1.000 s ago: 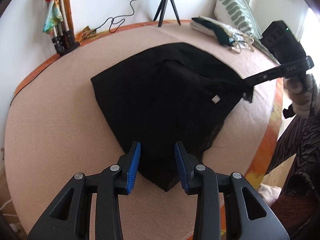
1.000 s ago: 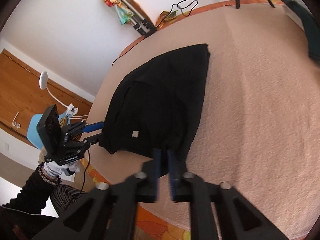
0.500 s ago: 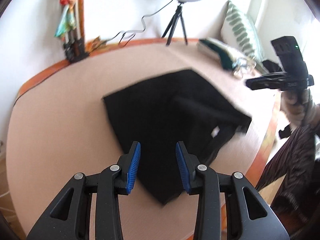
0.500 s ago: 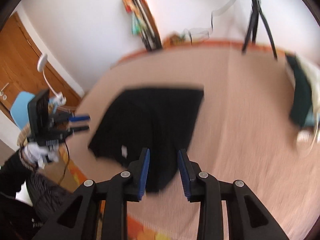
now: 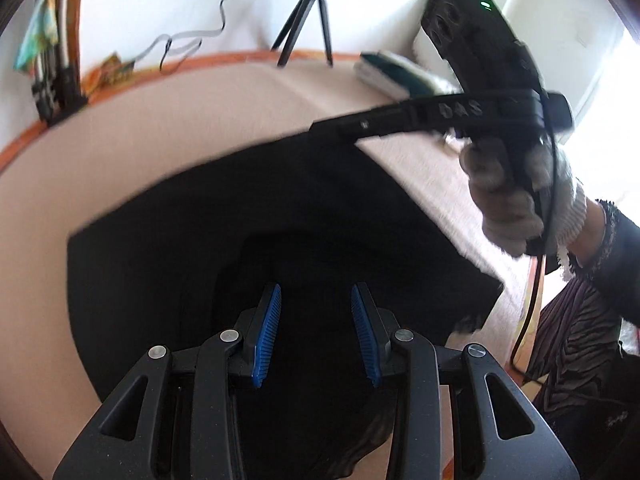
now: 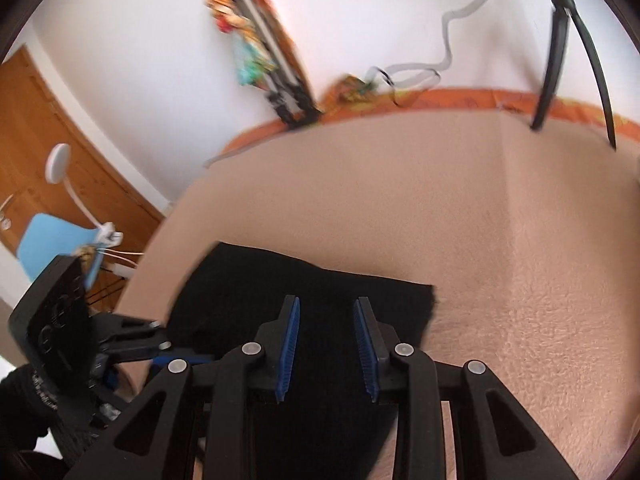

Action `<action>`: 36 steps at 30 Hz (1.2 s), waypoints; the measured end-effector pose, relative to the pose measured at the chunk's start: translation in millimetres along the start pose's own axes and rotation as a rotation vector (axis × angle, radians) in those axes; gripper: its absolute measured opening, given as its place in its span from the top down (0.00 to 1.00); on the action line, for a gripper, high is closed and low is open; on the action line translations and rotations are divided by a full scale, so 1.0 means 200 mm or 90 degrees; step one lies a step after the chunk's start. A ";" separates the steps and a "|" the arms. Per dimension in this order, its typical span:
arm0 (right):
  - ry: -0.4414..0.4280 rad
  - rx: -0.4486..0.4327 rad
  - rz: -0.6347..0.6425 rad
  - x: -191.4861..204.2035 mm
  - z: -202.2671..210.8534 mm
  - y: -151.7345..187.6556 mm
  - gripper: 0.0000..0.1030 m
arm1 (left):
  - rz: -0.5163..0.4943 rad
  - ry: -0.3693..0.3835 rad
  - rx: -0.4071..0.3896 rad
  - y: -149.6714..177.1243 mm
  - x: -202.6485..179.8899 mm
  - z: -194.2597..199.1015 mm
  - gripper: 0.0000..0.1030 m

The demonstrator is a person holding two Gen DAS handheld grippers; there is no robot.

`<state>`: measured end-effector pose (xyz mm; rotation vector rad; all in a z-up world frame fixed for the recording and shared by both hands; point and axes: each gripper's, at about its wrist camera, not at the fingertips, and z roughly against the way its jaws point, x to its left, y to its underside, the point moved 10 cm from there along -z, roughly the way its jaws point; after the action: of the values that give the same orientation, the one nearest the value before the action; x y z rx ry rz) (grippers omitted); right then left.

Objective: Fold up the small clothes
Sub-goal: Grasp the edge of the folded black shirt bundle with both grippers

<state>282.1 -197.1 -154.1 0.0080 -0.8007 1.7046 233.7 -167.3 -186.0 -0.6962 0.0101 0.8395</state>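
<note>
Lying flat on the bed [image 6: 500, 264], w/ its peach, nubbly fleece-like cover, is the black garment [image 5: 160, 248], a soft matte cloth w/ straight edges and a squared corner at the near right in the left wrist view. Both tools are hanging above it.

Left tool [image 5: 316, 332]: its 2 jaws are standing partly apart, blue ribbed pads [image 5: 266, 340] facing each other, nothing gripped; only dark cloth is showing below the gap. Right tool [image 6: 327, 346]: jaws have just been opening, now partly apart too, w/ nothing clamped between them, black fabric lying underneath.

In the left wrist view the right tool's black plastic body is crossing the upper right, blurred, held by a hand in a white knit glove [image 5: 516, 200] w/ a dark sleeve behind; it's blocking part of the folded pile [image 5: 392, 72] of teal and pale cloth at the bed's far side.

Around: a black tripod [image 5: 308, 20] w/ thin legs is standing at the far edge by the white wall, a grey cable [image 5: 192, 38] is snaking beside it, an orange patterned sheet edge [image 6: 480, 100] is rimming the bed. A bundle of poles w/ colourful cloth [image 6: 260, 52] is leaning on the wall. A wooden door [image 6: 48, 148] and a light-blue chair [image 6: 52, 240] are showing at left in the right wrist view.
</note>
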 end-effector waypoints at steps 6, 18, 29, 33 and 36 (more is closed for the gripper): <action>0.112 0.011 -0.036 -0.22 -0.02 0.01 0.71 | 0.011 -0.004 -0.008 0.09 -0.03 0.09 0.67; -0.018 -0.004 -0.103 -0.25 0.07 -0.01 0.32 | 0.342 0.004 -0.122 0.33 0.23 0.64 0.42; -0.109 0.013 -0.175 -0.27 0.01 -0.01 0.35 | 0.572 0.102 -0.134 0.57 0.37 0.52 0.42; -0.103 0.016 -0.179 -0.31 0.01 -0.01 0.36 | 0.561 0.107 -0.137 0.55 0.34 0.51 0.42; -0.129 0.017 -0.185 -0.31 0.00 -0.02 0.35 | 0.554 0.126 -0.142 0.52 0.32 0.49 0.43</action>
<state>304.9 -249.1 -177.2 0.3061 -0.8792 1.4521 181.3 -20.5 -185.6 -1.0003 0.4285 1.6143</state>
